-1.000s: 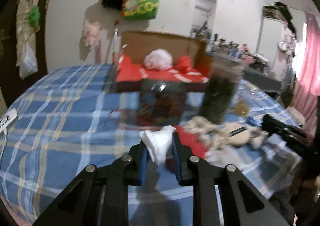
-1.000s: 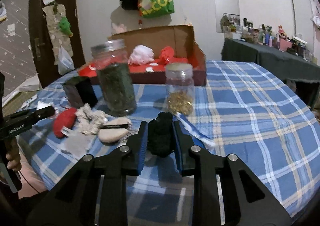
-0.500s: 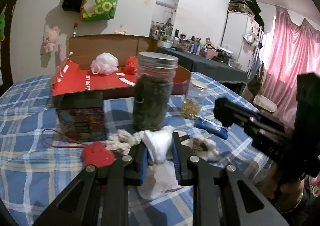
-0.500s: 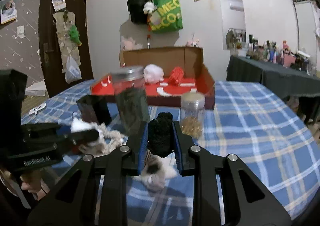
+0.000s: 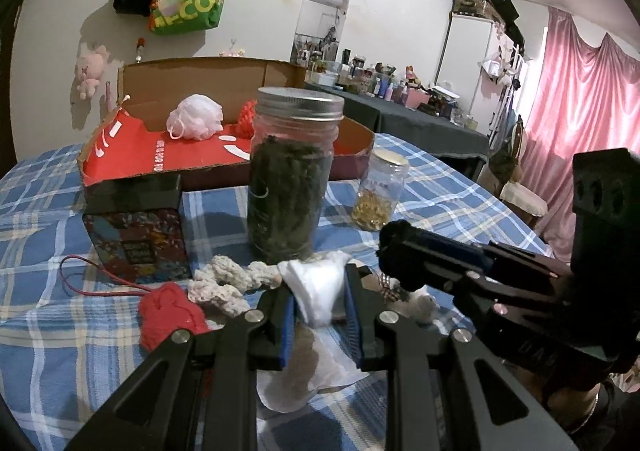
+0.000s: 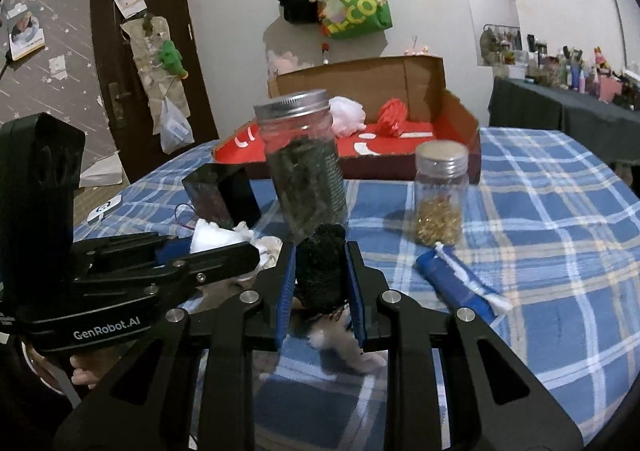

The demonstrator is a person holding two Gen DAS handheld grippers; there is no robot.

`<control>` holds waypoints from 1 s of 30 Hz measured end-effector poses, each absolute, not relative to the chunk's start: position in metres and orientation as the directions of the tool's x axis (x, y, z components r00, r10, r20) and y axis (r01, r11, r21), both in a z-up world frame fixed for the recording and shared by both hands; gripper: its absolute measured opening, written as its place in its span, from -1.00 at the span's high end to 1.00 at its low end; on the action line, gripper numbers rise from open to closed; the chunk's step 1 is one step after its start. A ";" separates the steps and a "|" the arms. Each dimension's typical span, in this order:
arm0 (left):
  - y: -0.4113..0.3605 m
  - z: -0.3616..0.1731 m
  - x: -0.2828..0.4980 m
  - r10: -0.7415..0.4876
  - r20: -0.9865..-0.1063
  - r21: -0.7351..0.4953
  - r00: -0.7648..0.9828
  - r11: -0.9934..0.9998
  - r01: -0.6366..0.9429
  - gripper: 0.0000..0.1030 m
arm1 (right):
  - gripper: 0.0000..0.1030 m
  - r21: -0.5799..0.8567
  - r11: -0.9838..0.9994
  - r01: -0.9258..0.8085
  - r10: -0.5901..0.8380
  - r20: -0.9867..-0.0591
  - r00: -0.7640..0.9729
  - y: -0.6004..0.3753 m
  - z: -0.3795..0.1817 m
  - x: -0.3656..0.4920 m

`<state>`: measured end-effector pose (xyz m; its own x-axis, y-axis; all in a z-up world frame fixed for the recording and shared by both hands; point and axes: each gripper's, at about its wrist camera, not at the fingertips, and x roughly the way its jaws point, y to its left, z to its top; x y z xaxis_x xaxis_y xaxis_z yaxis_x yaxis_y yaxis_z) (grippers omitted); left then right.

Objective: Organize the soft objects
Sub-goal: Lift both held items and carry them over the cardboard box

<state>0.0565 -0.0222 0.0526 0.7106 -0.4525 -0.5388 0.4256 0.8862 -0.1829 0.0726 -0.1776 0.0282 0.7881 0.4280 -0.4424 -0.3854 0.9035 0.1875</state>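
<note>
White soft cloth [image 5: 316, 291] is pinched in my left gripper [image 5: 320, 315] and a black fuzzy toy [image 6: 320, 267] in my right gripper [image 6: 320, 291], both above the near table, so I think I carry them to the far red box [image 5: 192, 159] next.

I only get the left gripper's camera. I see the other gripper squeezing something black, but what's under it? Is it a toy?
Observer: From the right wrist camera, the black fuzzy thing sits between the right gripper's blue pads, and a pale furry bit hangs below; I can't tell if it is a toy.
Operator: Is there anything on the table I'm missing?
Observer: Yes, a blue tube with a white tip lies on the checked cloth in front of the small jar of gold bits.
Operator: What's behind me on the left?
Observer: A dark door with paper and a green plush hanging on it.
</note>
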 end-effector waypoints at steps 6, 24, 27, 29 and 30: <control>-0.022 0.052 0.056 -0.458 -0.542 -0.190 0.705 0.884 0.428 0.56 | 0.56 0.199 0.899 -0.390 0.437 -0.455 0.776 -0.176 0.026 0.073; -0.004 0.050 0.060 -0.450 -0.568 -0.229 0.689 0.890 0.393 0.56 | 0.56 0.214 0.898 -0.383 0.438 -0.493 0.752 -0.183 0.024 0.079; 0.010 0.053 0.062 -0.442 -0.581 -0.251 0.684 0.896 0.367 0.56 | 0.56 0.215 0.902 -0.374 0.430 -0.511 0.744 -0.190 0.026 0.083; 0.021 0.055 0.063 -0.429 -0.598 -0.259 0.677 0.903 0.343 0.56 | 0.56 0.222 0.904 -0.365 0.427 -0.524 0.737 -0.196 0.027 0.086; 0.026 0.056 0.064 -0.421 -0.603 -0.257 0.678 0.907 0.334 0.56 | 0.56 0.230 0.904 -0.361 0.427 -0.532 0.731 -0.199 0.028 0.088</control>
